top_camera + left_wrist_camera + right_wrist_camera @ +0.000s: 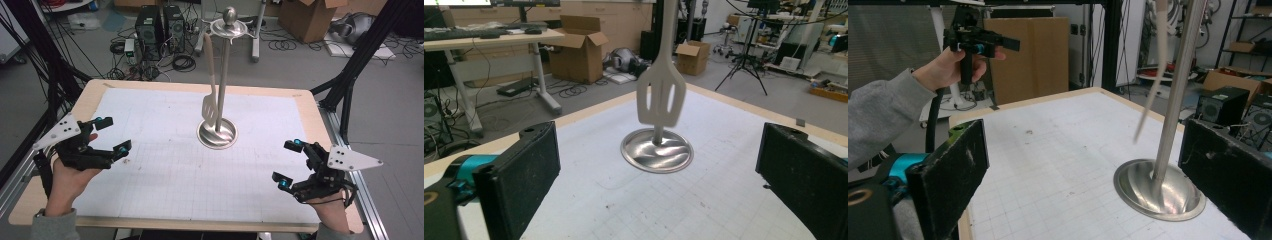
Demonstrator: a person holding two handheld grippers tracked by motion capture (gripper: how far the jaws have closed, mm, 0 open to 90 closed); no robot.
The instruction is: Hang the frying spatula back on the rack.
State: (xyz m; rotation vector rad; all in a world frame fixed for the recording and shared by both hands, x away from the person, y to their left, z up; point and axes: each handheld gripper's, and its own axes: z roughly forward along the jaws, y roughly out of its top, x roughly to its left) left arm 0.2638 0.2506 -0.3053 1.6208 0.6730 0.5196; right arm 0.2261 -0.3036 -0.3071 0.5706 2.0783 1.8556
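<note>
A steel utensil stand (218, 134) rises from a round base at the table's middle, topped by a disc and ball. A cream slotted spatula (210, 107) hangs from that top beside the pole, its blade just above the base (657, 150). The blade (661, 97) faces the left gripper view; edge-on, the spatula (1150, 102) looks thin in the right gripper view next to the pole (1175, 95). My left gripper (114, 136) is held open at the table's left. My right gripper (289, 165) is open at the right. Both are apart from the stand and hold nothing.
A white gridded mat (165, 170) covers the wooden table (90, 90). Black frame posts (350, 70) stand at the table's sides. On the floor beyond lie computer towers (160, 25), cables and cardboard boxes (310, 17).
</note>
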